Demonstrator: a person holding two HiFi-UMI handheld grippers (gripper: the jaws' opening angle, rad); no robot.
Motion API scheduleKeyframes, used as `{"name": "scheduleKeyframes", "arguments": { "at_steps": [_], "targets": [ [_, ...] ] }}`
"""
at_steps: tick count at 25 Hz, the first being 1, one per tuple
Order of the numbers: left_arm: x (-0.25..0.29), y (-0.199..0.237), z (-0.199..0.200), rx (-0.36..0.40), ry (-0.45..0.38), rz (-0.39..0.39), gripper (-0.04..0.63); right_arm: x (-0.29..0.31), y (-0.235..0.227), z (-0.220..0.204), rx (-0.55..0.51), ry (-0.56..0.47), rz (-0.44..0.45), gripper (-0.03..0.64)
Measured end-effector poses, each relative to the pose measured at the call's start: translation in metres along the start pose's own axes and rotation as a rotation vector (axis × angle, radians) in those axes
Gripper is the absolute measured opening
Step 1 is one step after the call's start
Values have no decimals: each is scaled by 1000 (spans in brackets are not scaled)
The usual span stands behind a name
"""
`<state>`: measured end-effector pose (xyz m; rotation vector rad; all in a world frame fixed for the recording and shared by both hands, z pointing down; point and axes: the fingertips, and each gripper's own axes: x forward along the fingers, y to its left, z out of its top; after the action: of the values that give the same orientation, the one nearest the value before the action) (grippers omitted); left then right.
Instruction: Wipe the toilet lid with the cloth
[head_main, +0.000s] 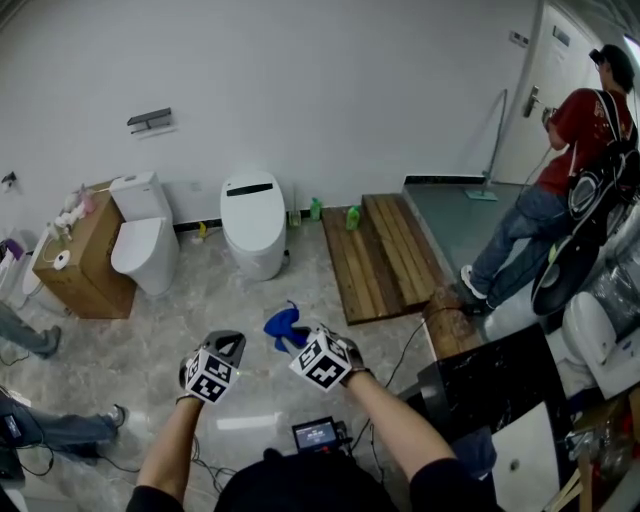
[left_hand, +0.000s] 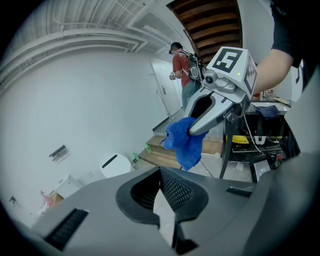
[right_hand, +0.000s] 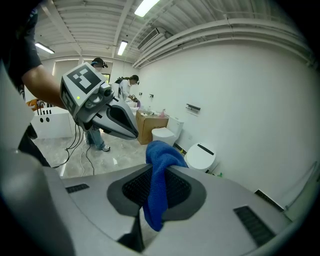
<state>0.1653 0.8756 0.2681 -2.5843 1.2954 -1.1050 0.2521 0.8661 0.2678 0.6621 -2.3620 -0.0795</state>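
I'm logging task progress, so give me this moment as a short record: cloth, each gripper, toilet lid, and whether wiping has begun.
cloth: blue fuzzy cloth, hanging from the right gripper
right gripper: shut on the cloth
left gripper: shut, nothing between its jaws
lid: white oval toilet lid with a black strip, closed, across the floor from both grippers
wiping: not yet begun; cloth is apart from the lid

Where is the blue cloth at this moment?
In the head view the blue cloth hangs low at centre, clamped in the right claw, over the floor short of the toilet with the black strip.
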Motion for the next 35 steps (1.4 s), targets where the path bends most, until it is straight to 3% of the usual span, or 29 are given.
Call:
{"name": "scheduleKeyframes", "arguments": {
  "at_steps": [15,23,29,35],
  "targets": [
    [15,-10,-2,2,33,-27,11,-1,-8,-18,41,2,5,55],
    [43,-15,16,8,50,-4,11,-4,-36,-38,54,-4,24,55],
    [55,3,19,-76,56,29,11,7,-62,-53,107,-20,62,55],
    [86,19,5,-74,84,18,11,31,-86,-68,136,-7,63,55]
  ]
}}
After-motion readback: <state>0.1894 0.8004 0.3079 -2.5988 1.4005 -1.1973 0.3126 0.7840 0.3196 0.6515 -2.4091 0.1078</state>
